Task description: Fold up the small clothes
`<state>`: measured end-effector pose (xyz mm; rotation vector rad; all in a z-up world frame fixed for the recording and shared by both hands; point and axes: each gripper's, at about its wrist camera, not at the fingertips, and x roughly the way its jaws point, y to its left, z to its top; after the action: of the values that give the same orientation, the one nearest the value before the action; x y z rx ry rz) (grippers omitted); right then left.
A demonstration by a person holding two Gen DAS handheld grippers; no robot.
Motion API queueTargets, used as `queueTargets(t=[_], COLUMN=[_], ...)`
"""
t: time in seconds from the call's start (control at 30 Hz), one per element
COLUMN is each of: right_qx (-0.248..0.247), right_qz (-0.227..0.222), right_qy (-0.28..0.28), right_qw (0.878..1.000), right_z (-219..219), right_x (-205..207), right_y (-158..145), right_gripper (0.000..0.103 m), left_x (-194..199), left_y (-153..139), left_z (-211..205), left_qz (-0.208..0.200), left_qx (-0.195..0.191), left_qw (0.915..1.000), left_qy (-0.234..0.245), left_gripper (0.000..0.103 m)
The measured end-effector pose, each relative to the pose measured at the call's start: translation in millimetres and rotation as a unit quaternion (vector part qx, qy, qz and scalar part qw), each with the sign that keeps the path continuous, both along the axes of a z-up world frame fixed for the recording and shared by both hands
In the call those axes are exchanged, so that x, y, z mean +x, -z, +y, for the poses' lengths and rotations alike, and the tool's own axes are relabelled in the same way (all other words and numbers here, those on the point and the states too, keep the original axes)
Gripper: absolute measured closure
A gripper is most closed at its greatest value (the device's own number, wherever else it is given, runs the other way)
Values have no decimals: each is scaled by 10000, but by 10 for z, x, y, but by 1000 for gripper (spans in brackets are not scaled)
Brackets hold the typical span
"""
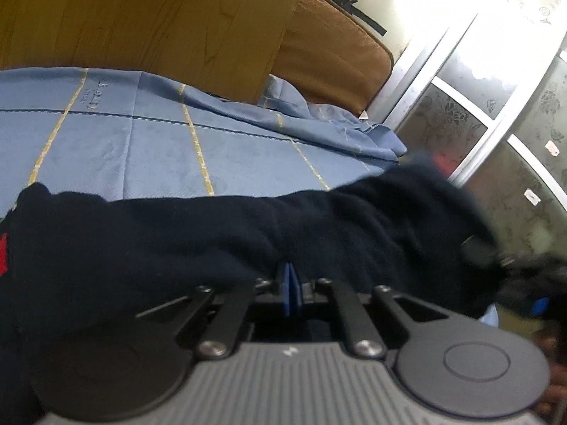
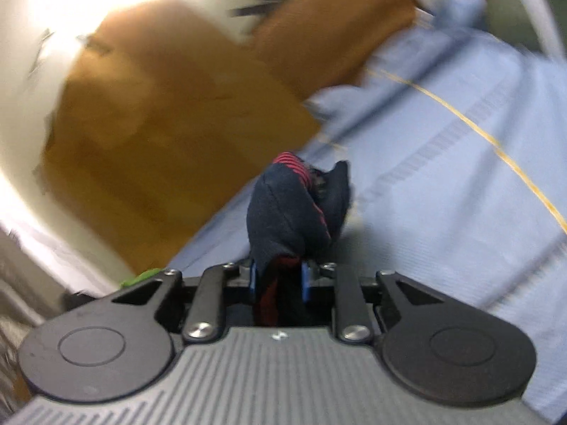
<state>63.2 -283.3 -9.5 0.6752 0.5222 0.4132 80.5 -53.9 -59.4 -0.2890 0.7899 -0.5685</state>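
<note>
A dark navy garment (image 1: 212, 233) with a red patch at its left end stretches across the left wrist view, just above a blue bedspread (image 1: 141, 148). My left gripper (image 1: 291, 276) has its blue pads pressed together at the cloth's near edge, and the fabric drapes over their tips. At the right edge of that view my right gripper (image 1: 510, 269) shows blurred at the garment's other end. In the right wrist view my right gripper (image 2: 279, 272) is shut on a bunched wad of navy cloth with red stripes (image 2: 290, 209), which sticks up between the pads.
A wooden headboard (image 1: 159, 17) and a brown cushion (image 1: 333, 56) stand behind the bed. Frosted glass sliding doors (image 1: 496, 106) lie to the right. The bedspread (image 2: 443, 177) with yellow lines spreads out beyond the right gripper. The right wrist view is motion-blurred.
</note>
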Motion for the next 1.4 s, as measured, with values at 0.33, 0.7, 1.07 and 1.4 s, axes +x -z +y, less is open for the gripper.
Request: queueTargets(t=[0.33, 0.7, 1.07, 1.4], right_qx=[-1668, -2062, -1835, -1933], right_qz=[-971, -390, -1269, -672], right_qy=[-1857, -2941, -3241, -2183], right_qw=[9635, 9325, 9193, 9542], right_z=[1580, 2624, 1998, 1660], right_x=[-131, 277, -92, 545], right_y=[-463, 74, -321, -167], right_gripper=[83, 87, 55, 61], left_x=[-381, -667, -141, -189], left_y=[-402, -604, -519, -435], left_z=[1241, 1656, 1008, 948], left_qz=[-457, -965, -568, -774], left_qx=[-832, -1059, 134, 739], left_qw=[9882, 9793, 9951, 9895], left_qy=[-1204, -1427, -797, -975], left_gripper=[67, 64, 89, 89])
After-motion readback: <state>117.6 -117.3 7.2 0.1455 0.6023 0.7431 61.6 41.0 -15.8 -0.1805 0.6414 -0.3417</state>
